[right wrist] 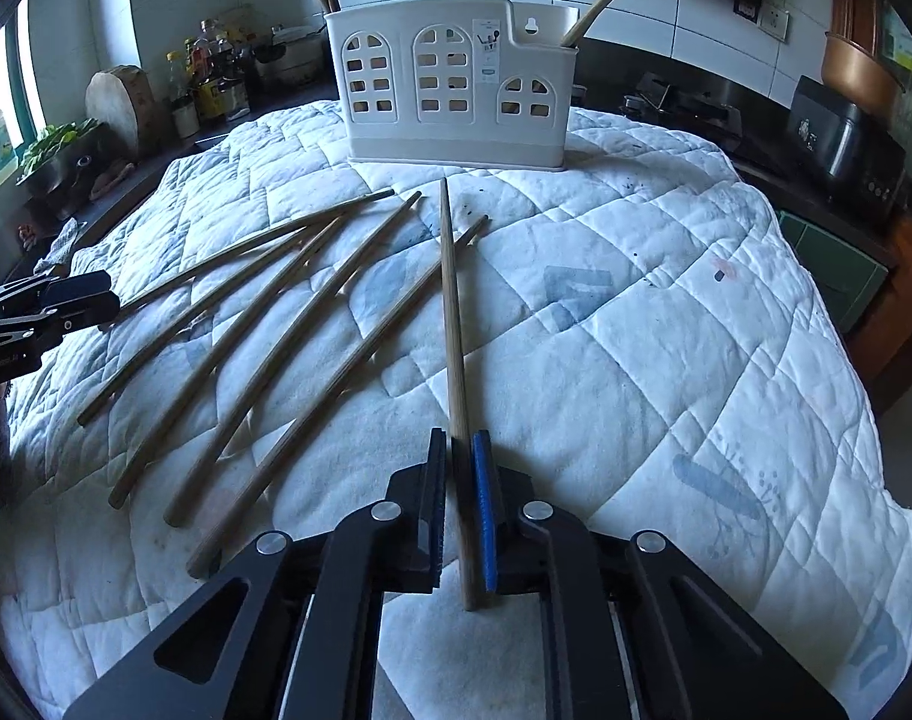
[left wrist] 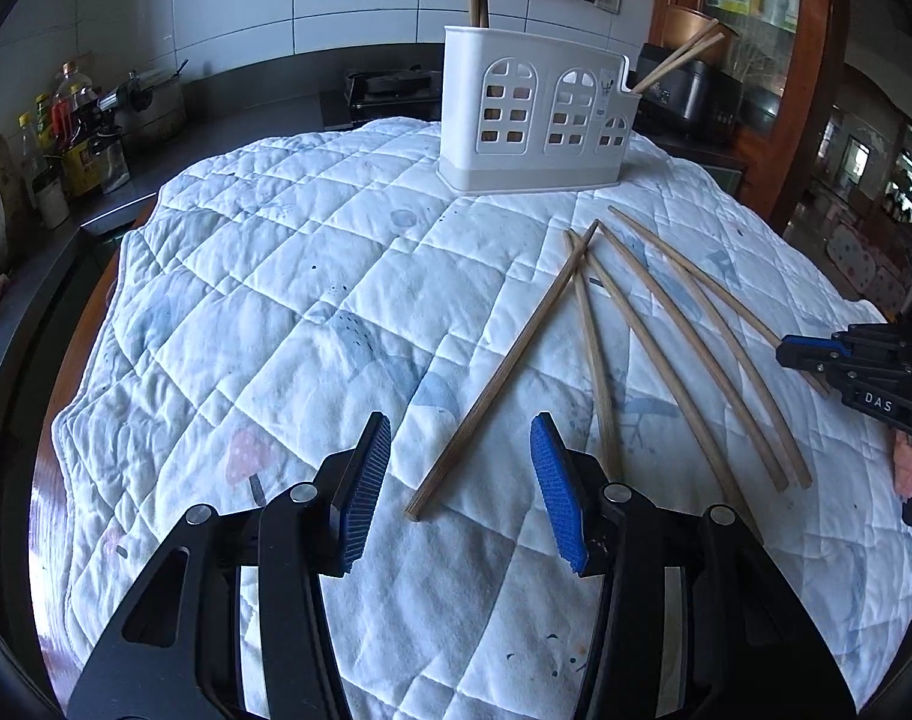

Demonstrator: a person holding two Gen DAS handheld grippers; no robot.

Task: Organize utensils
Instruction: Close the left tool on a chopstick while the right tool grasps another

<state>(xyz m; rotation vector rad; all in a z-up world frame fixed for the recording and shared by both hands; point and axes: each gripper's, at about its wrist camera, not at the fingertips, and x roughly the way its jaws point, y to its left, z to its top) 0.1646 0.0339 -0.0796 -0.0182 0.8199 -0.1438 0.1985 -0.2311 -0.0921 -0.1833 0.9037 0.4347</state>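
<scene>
Fingers of the right gripper (right wrist: 458, 504) clamped one chopstick (right wrist: 453, 324); left gripper (left wrist: 461, 483) fingers stood apart above the quilt (left wrist: 264, 312), near loose chopsticks (left wrist: 666, 324).

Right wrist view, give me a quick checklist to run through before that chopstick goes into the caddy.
1. Right hand-held gripper shut on the held chopstick: ok.
2. Chopstick lined up along the fingers, tip toward the white caddy: ok.
3. Caddy upright on the quilted cloth: ok.
4. Room in the caddy compartments: cannot tell; chopsticks already stand at both ends.
5. Left hand-held gripper open and holding nothing: ok.
6. Loose chopsticks beside the path: ok.
</scene>
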